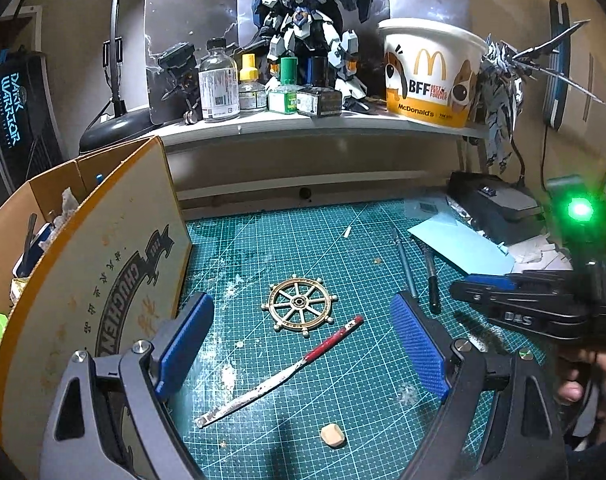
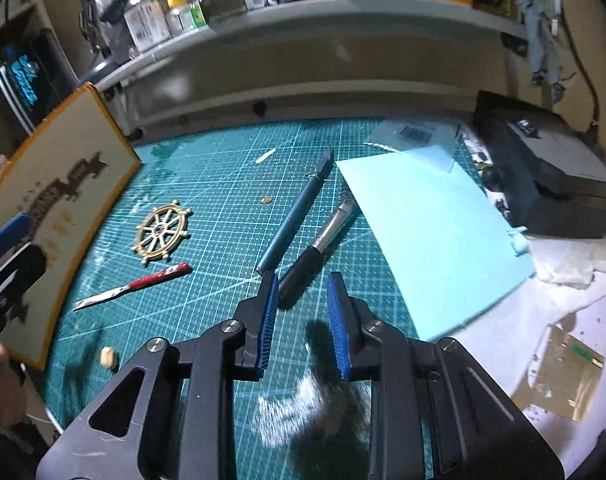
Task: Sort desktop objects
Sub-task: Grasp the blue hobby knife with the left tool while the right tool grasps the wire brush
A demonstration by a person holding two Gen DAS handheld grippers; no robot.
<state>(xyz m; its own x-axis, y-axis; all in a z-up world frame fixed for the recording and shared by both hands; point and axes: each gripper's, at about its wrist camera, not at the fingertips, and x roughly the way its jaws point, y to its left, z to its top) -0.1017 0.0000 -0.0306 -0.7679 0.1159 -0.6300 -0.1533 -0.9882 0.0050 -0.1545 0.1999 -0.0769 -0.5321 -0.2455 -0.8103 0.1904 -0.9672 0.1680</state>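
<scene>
A gold ship's wheel (image 1: 299,303) lies on the green cutting mat (image 1: 343,380). A red-handled knife (image 1: 283,372) lies just in front of it, and a small tan block (image 1: 333,436) nearer still. My left gripper (image 1: 301,340) is open and empty, with its jaws wide on either side of the wheel and knife. My right gripper (image 2: 303,284) is open with a narrow gap and empty, its tips just short of the black end of a black and silver pen (image 2: 319,246). A blue-grey craft knife (image 2: 297,216) lies beside that pen. The right gripper also shows in the left wrist view (image 1: 459,288).
A cardboard box (image 1: 83,264) with clutter stands at the mat's left edge. A light blue sheet (image 2: 431,240), white paper scraps and a black device (image 2: 543,172) lie at the right. A shelf (image 1: 303,124) above holds bottles, model robots and a McDonald's bucket (image 1: 431,72).
</scene>
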